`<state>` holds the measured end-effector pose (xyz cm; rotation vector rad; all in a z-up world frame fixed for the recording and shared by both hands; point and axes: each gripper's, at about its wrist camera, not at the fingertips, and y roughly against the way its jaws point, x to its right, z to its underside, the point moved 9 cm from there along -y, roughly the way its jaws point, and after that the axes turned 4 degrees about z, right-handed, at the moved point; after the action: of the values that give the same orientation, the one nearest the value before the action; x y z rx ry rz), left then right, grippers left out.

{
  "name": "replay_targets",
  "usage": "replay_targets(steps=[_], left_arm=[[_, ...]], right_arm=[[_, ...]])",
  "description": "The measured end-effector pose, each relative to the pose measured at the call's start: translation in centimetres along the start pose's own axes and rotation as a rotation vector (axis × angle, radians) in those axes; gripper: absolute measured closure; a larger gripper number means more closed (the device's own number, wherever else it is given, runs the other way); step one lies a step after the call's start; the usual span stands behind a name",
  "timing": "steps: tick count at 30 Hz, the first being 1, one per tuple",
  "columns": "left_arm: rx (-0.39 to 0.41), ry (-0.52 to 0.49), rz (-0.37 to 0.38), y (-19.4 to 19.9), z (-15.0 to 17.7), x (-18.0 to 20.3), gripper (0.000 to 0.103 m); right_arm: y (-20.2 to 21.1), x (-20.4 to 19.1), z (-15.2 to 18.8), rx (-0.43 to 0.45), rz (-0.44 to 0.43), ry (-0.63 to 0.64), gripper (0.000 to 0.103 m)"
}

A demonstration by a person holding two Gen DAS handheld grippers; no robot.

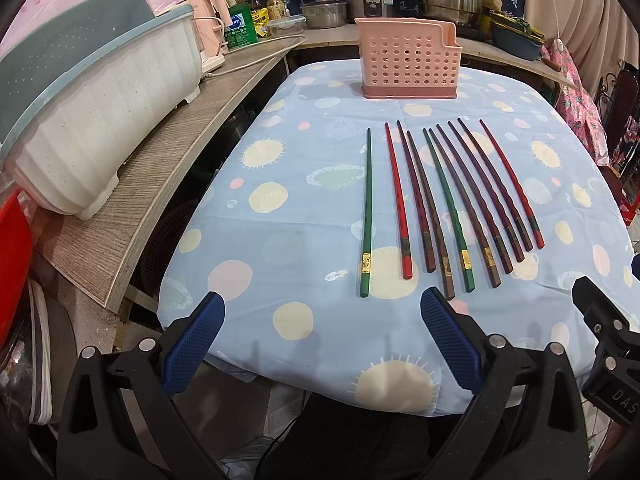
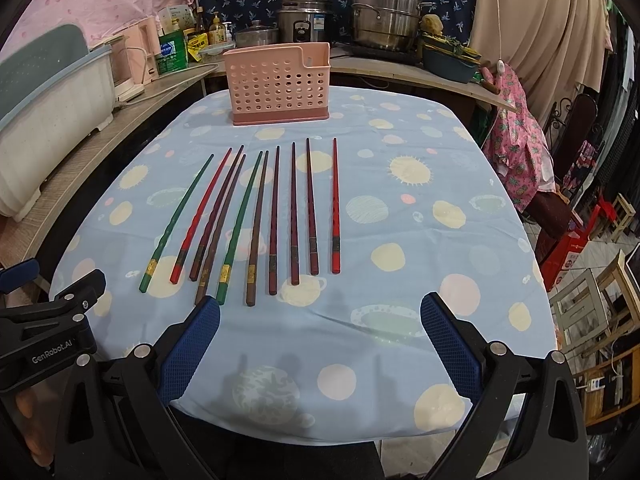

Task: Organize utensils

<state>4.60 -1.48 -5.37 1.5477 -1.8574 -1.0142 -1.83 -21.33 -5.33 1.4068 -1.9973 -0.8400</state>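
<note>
While both tongs are being held spread and empty, chopsticks are lying packed on the counter before the holder, so two risk being pinched together.

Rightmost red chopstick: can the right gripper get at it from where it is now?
Probably yes. The right gripper is open and empty, and the rightmost red chopstick lies alone at the row's end, apart from its neighbour, with only bare tablecloth between them.
</note>
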Motion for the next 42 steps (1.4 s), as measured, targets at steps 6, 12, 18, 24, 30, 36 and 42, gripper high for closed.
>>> replay_targets(steps=[6,12,18,24,30,36,42], left_arm=[[0.0,0.0,0.001,0.0,0.0,0.0,0.009],[-0.002,-0.002,0.006,-0.1,0.1,0.4,0.009],[-0.005,0.004,0.015,-0.6,0.1,0.3,0.009],[-0.014,0.038,0.03,-2.2,-0.3,-0.4,0.009],[-0.024,0.069,0.02,-4.9,-1.1,-1.4,0.009],[-0.067,0.08,0.019,-8.2,-1.3,-1.5,0.009],[-0.096,0.094,0.046,-9.9,-1.1,-1.4,0.009]], right_arm=[[0.0,0.0,0.0,0.0,0.0,-0.001,0.007],[0.0,-0.1,0.0,-0.003,0.001,-0.001,0.007],[-0.5,0.4,0.0,-0.015,0.004,-0.014,0.007],[-1.9,1.6,-0.4,-0.03,0.018,-0.043,0.007],[-4.1,2.3,-1.4,-0.041,0.012,-0.063,0.007],[-7.3,3.3,-3.2,-0.044,0.026,-0.083,0.011],[-10.6,3.3,-3.6,-0.093,0.01,-0.1,0.037]])
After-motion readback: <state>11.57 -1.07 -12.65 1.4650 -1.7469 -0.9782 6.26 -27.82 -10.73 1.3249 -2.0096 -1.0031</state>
